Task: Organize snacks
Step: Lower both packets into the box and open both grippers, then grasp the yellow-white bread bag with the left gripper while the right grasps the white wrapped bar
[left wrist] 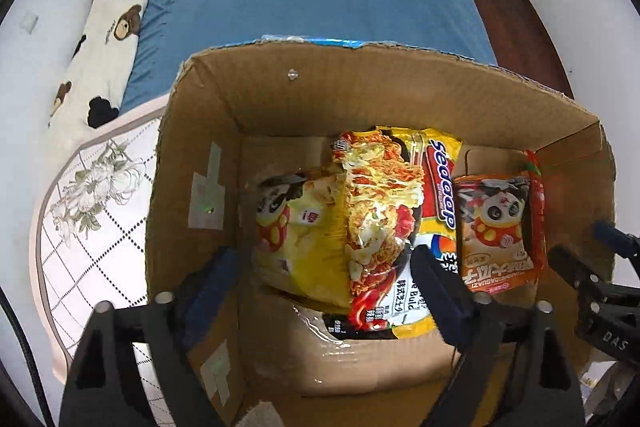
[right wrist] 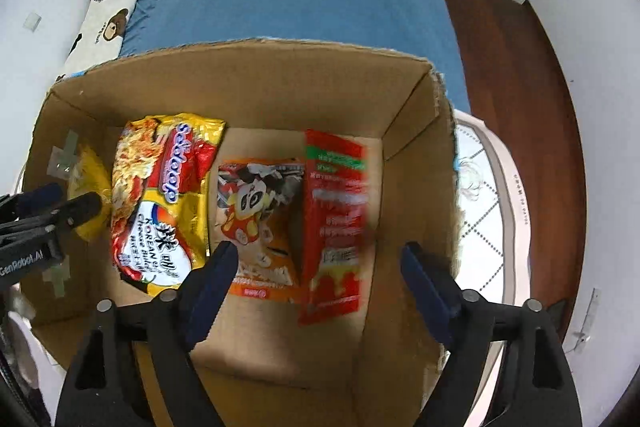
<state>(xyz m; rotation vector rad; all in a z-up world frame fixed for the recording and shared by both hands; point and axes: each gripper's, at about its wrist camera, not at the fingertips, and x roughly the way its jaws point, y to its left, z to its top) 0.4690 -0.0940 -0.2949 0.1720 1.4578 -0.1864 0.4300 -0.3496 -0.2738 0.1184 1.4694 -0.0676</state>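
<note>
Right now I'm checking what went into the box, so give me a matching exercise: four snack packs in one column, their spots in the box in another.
1. Sedaap noodle pack
2. Orange panda pack
3. Red sachet pack
4. Yellow panda pack

A. nearest the box's right wall
B. nearest the left wall
C. between noodles and red sachet
D. overlapping the yellow pack

Pairs: 1-D, 2-C, 3-A, 4-B

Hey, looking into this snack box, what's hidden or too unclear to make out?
- Red packet: right wrist view, print smeared by motion blur.
- Yellow panda packet: left wrist view, partly under the noodle packet.
- Cardboard box: near wall cut off behind the open left gripper.
</note>
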